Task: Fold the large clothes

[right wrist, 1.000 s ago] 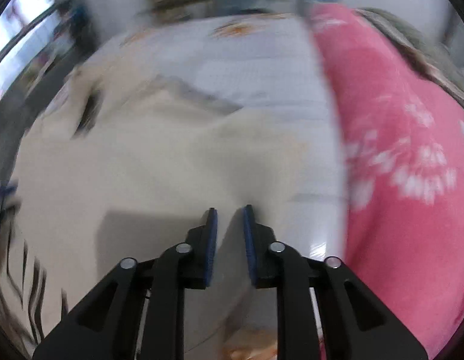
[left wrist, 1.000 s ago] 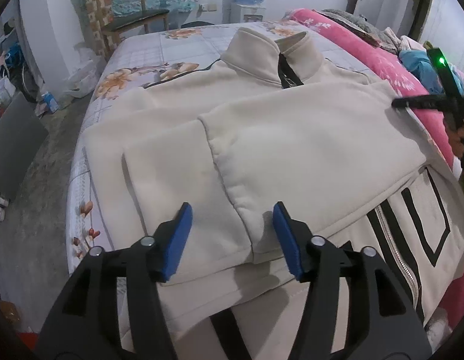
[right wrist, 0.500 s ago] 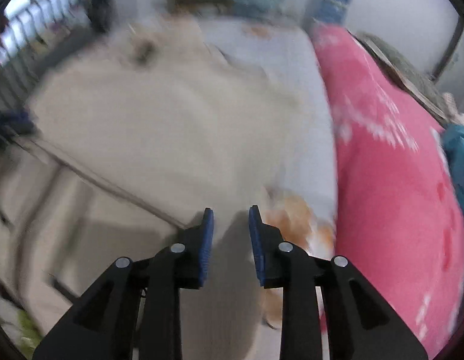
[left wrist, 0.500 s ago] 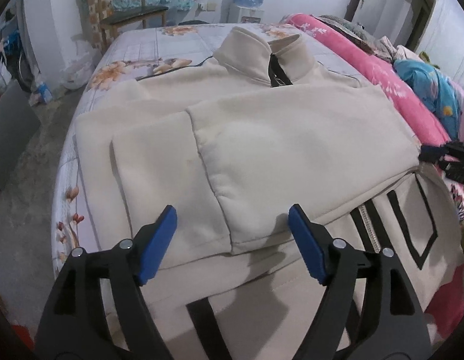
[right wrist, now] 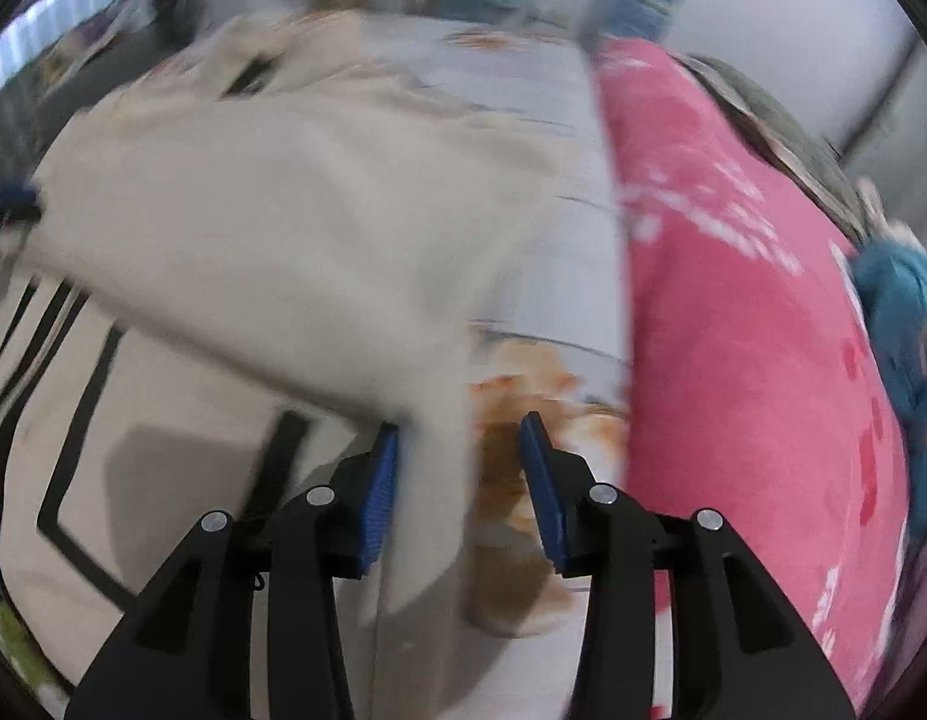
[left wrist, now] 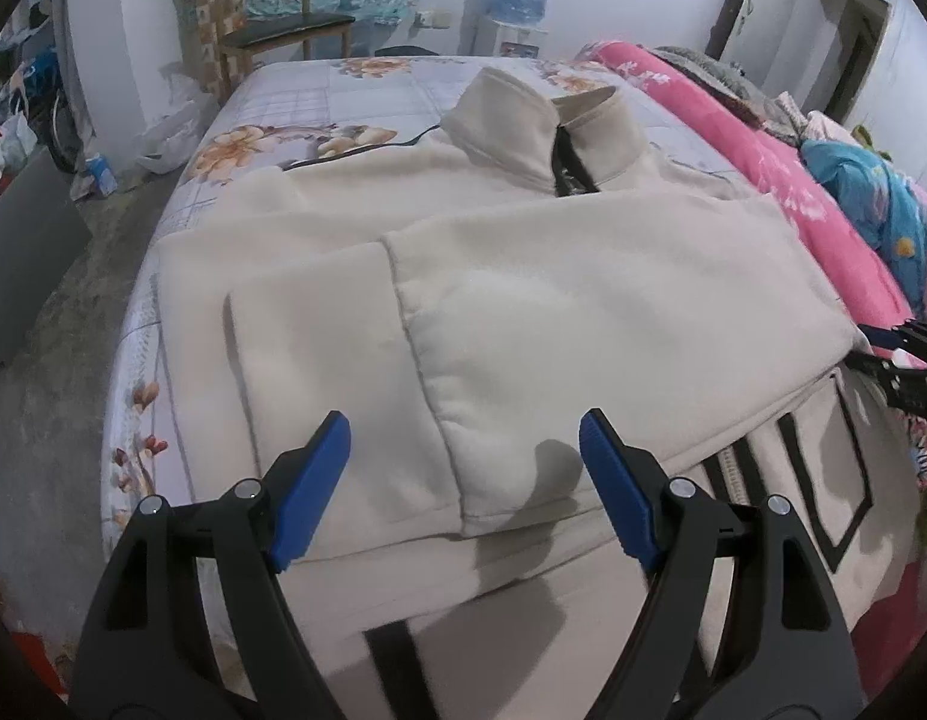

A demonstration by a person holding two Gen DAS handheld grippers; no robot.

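The cream fleece jacket (left wrist: 523,300) is lying spread on the bed (left wrist: 343,84), collar toward the far end, with both sleeves already folded across the chest and the black-striped lower body left uncovered near the front edge. The left gripper (left wrist: 463,480) is being held above the overlapping sleeve cuffs with its fingers wide apart and nothing between them. The right gripper (right wrist: 457,480) is being held at the jacket's right edge, beside the pink quilt (right wrist: 733,300), fingers parted, with a fold of cream fabric lying against the inner finger; the view is blurred, so contact is being judged only loosely.

Several risks are being judged from here. If only the top sleeve layer is being pinched, the sleeves are likely being dragged out of place. If the two grippers are being lifted unevenly, the fold is being skewed. The thick fleece may also be slipping from a shallow bite.
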